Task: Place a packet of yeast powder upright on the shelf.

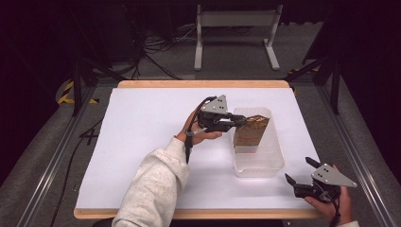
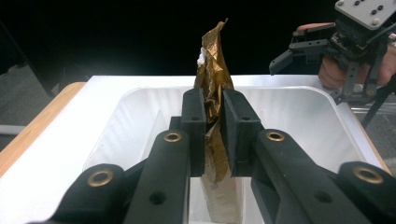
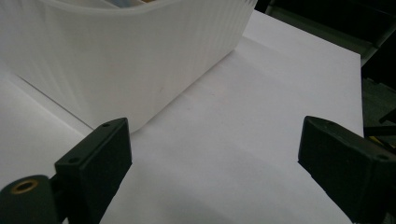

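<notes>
A crinkled gold bag point(image 1: 250, 130) stands upright inside a clear plastic tub point(image 1: 279, 163) on the right half of the white mat. My left gripper point(image 1: 241, 121) reaches in from the tub's left side, and its jaws are shut on the bag's upper part. In the left gripper view the gold bag point(image 2: 212, 74) rises between the two black pads point(image 2: 194, 121), which press its folded foil over the tub point(image 2: 289, 100). My right gripper point(image 1: 298, 169) rests open near the mat's front right corner, nothing between its jaws. Its own view shows that right gripper point(image 3: 212, 144) facing the tub's ribbed wall point(image 3: 116, 60).
The white mat point(image 1: 142, 142) covers a wooden tabletop point(image 1: 203, 83). A grey-sleeved forearm point(image 1: 156, 184) crosses the mat from the front. Beyond the table stand a metal frame point(image 1: 236, 28) and cables on the floor. The other hand's open gripper point(image 2: 285, 51) appears far off.
</notes>
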A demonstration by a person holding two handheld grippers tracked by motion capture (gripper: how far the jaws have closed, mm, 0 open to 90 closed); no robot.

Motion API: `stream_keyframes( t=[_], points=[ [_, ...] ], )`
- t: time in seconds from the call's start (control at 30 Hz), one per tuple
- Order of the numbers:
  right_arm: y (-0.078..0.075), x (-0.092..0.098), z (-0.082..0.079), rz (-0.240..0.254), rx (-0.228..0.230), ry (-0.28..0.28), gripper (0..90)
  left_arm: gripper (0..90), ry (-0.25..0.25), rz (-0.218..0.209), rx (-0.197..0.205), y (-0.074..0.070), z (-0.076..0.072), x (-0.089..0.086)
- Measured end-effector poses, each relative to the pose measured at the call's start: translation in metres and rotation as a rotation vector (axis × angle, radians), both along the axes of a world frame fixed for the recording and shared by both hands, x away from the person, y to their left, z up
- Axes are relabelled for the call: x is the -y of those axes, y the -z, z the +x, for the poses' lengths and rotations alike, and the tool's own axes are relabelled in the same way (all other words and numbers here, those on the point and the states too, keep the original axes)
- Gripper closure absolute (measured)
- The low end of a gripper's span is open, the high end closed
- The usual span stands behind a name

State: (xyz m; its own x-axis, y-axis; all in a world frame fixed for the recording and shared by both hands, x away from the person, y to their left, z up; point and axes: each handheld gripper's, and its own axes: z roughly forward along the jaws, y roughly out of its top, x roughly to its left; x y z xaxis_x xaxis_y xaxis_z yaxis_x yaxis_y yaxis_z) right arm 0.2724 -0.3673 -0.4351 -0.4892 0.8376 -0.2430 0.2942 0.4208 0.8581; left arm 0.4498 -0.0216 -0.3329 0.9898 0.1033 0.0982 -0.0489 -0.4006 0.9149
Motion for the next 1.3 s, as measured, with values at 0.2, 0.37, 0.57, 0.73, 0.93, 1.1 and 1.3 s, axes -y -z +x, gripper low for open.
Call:
stream_keyframes(
  t=[0.2, 0.37, 0.57, 0.73, 0.93, 1.1, 1.3],
  points=[
    [0.0, 0.0, 0.001, -0.002, -0.001, -0.001, 10.3, 72.7, -0.043, -0.005, 0.001, 0.001, -0.003, 0.0],
    [0.0, 0.0, 0.001, -0.003, -0.001, -0.002, 10.3, 70.4, -0.066, 0.004, 0.016, 0.0, -0.006, 0.003],
    [0.001, 0.0, 0.001, 0.001, -0.002, -0.002, 10.3, 67.7, -0.09, 0.008, 0.025, -0.005, -0.009, 0.004],
    [0.001, 0.0, 0.001, -0.002, -0.005, -0.005, 10.3, 64.7, -0.11, 0.02, 0.035, -0.008, -0.011, 0.001],
    [0.001, -0.001, 0.001, 0.0, -0.005, -0.003, 10.3, 55.2, -0.13, 0.011, 0.034, -0.011, -0.012, -0.005],
    [0.001, -0.001, 0.002, 0.001, -0.003, -0.005, 10.3, 45.1, -0.164, 0.018, 0.046, -0.013, -0.014, -0.01],
    [0.0, 0.0, 0.002, 0.001, 0.0, -0.005, 10.3, 31.1, -0.215, 0.051, 0.056, -0.014, -0.017, -0.016]
  ],
)
